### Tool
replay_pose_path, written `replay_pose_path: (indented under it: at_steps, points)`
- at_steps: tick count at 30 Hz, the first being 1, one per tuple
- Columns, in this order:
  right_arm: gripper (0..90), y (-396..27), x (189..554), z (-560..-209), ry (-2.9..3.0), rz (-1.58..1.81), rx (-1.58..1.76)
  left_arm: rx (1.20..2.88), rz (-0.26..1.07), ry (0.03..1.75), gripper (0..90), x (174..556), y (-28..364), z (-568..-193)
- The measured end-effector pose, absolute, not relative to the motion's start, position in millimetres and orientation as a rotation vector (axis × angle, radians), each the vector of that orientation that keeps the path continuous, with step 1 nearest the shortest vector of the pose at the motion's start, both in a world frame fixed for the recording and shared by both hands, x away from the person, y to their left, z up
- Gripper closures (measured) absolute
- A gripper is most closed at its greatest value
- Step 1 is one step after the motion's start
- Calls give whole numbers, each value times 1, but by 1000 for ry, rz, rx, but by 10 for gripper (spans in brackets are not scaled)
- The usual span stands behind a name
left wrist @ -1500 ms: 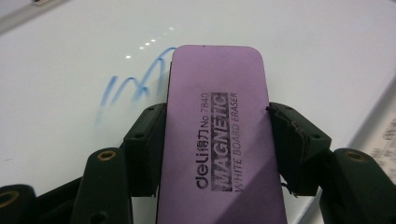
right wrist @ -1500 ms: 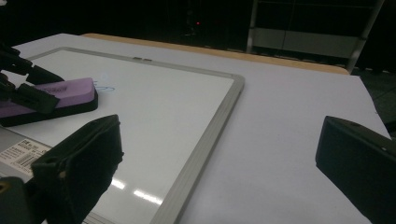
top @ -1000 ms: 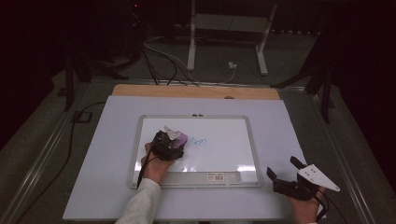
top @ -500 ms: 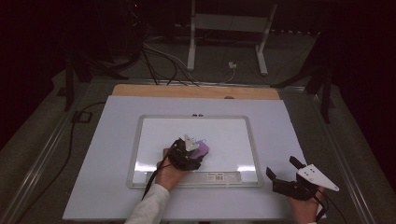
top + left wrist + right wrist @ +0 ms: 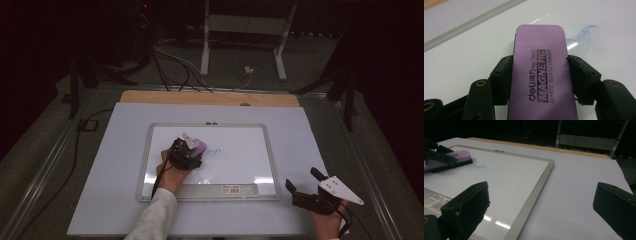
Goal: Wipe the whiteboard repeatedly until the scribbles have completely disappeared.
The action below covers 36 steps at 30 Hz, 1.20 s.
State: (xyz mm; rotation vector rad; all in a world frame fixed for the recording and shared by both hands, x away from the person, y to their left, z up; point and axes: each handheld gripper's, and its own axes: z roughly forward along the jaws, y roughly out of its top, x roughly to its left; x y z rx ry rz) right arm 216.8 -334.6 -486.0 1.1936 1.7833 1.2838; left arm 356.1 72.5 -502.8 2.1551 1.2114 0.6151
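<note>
- Purple magnetic whiteboard eraser [image 5: 541,72]: flat, oblong, corners rounded, matte top printed in black with "deli No.7840 MAGNETIC WHITE BOARD ERASER"; darker layer along its underside visible in the right gripper view [image 5: 449,160].
- Clamped across its width by the left gripper [image 5: 540,75], black pads [image 5: 584,77] pressing both long edges, jaws partly closed to the eraser's breadth.
- Resting flat on the whiteboard [image 5: 240,165], left of the board's middle in the high view [image 5: 197,146], just beside a small blue marker scribble [image 5: 214,151].
- Scribble smeared pale blue right next to the eraser's far corner [image 5: 586,35], thin looping strokes in the right gripper view [image 5: 477,166].
- Whiteboard glossy white, rectangular, rounded corners, framed in dull silver-grey metal [image 5: 534,195]; barcode sticker on the near frame rail [image 5: 232,189]; bright glints of light near its lower edge.
- Lying on a smooth pale sheet [image 5: 100,200] covering the bench, a wooden strip [image 5: 210,98] bare along the far edge.
- Right gripper [image 5: 303,186] held low over the pale sheet, off the whiteboard's near right corner, well apart from the eraser; jaws spread wide, nothing between them, blocky black pads [image 5: 469,205] with a rough matte surface.
- Grey three-cornered plate [image 5: 337,189] on top of the right gripper; pale knit sleeve [image 5: 155,220] on the left forearm.
</note>
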Motion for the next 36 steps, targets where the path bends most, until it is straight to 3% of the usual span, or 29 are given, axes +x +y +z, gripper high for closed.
replay_pose_path:
  at_steps: [7, 17, 20, 31, 36]
  points:
    - [9, -333, 218, -487, 1793, 1280, 1191, 2170, 581, 1189, 418, 361, 62, -502]
    - [9, -333, 217, -487, 1792, 1282, 1189, 2249, 485, 926, 418, 332, 17, -502]
    - [10, -333, 217, -486, 1788, 1285, 1190, 2224, 462, 958, 418, 337, 22, -503]
    - [10, -336, 217, -486, 1785, 1282, 1199, 2126, 599, 1274, 418, 373, 60, -503]
    - [10, -334, 218, -487, 1792, 1281, 1195, 2149, 601, 1257, 418, 376, 53, -502]
